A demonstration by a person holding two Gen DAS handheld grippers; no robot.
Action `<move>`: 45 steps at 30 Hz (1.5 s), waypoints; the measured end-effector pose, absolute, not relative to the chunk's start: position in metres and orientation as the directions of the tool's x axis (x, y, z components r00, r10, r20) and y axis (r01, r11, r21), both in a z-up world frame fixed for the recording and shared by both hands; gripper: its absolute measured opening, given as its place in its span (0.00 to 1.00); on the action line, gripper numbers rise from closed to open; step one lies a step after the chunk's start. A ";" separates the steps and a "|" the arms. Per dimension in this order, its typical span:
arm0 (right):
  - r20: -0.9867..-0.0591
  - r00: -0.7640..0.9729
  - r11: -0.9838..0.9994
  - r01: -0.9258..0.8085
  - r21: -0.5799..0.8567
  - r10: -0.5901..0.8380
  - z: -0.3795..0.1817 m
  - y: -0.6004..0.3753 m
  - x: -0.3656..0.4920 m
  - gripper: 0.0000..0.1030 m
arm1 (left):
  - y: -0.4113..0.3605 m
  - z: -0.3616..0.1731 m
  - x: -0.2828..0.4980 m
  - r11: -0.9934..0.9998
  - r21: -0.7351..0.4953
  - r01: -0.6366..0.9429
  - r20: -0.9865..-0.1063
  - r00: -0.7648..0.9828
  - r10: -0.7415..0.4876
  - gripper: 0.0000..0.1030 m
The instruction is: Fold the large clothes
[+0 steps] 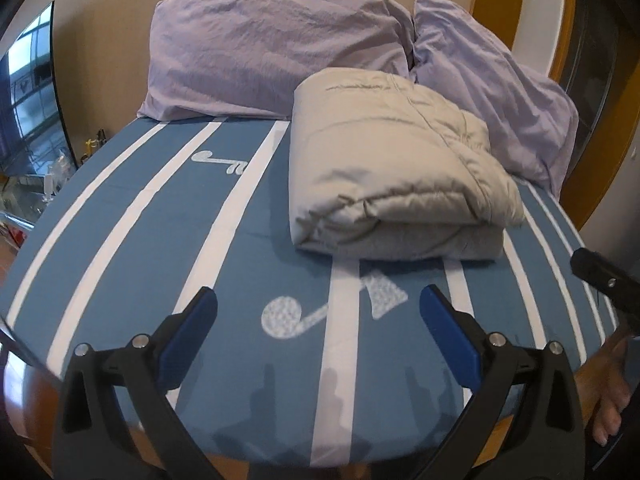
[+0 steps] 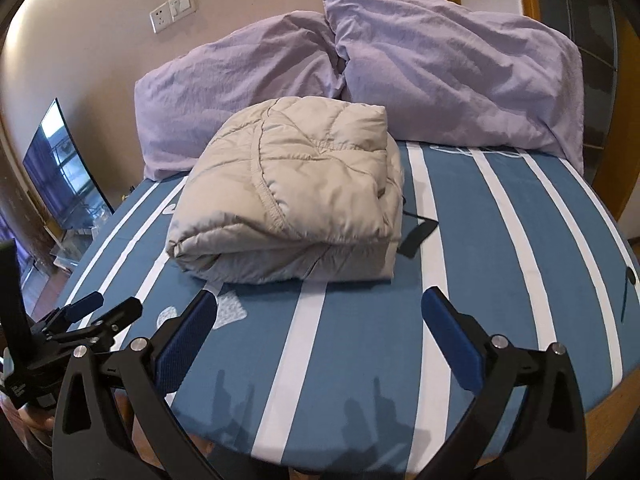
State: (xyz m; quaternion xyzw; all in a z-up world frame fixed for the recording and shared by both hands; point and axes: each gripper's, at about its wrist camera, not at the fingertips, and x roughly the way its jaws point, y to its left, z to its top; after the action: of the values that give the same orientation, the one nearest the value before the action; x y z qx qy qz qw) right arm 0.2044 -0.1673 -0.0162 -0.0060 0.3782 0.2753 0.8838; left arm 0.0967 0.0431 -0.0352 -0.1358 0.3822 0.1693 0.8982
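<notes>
**Desk:** Bedroom, striped blue sheet (image 1: 132, 248) over the bed, beige wall behind. What do the grippers hold?

**Photographer:** Nothing. Left gripper (image 1: 318, 312) hangs over the near end of the sheet with its blue pads spread wide and only a white music-note print showing between them. Right gripper (image 2: 320, 312) is just as wide apart, with bare stripes in its gap.

**Desk:** And the garment?

**Photographer:** Beige quilted jacket (image 2: 288, 196), folded into a thick bundle, lies on the sheet ahead of both grippers and apart from them. From the left gripper it sits ahead and a little right; from the right gripper, ahead and a little left. No pad touches it.

**Desk:** Anything beside it?

**Photographer:** On the far side from the left gripper, just beside the bundle, a small dark flat object (image 2: 418, 234) lies on the sheet. I cannot tell what it is.

**Desk:** Farther out?

**Photographer:** Two lilac pillows (image 1: 276, 52) behind the jacket, against the wall, one leaning on the other; the bundle's back edge is close to them, perhaps touching. Beyond the bed's left edge from either gripper stands a dark screen (image 2: 66, 168) that reflects a window. High on the wall, left of the pillows, a switch plate (image 2: 174, 10).

**Desk:** Do the grippers see each other?

**Photographer:** Yes. The left one shows at the right wrist view's lower left edge, the right one at the left wrist view's right edge, with a bare foot (image 1: 610, 396) below it on the floor.
</notes>
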 end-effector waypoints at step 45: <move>-0.723 0.492 0.832 -0.514 0.208 0.485 -0.028 -0.166 0.186 0.99 | 0.024 -0.024 0.087 0.920 -0.216 -0.326 -0.746 0.663 0.060 0.98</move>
State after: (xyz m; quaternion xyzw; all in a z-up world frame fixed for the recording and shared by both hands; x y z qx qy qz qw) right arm 0.1860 -0.1656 -0.0278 -0.0177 0.4129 0.2892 0.8635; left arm 0.0869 0.0245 -0.0245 -0.1680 0.3962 0.1077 0.8962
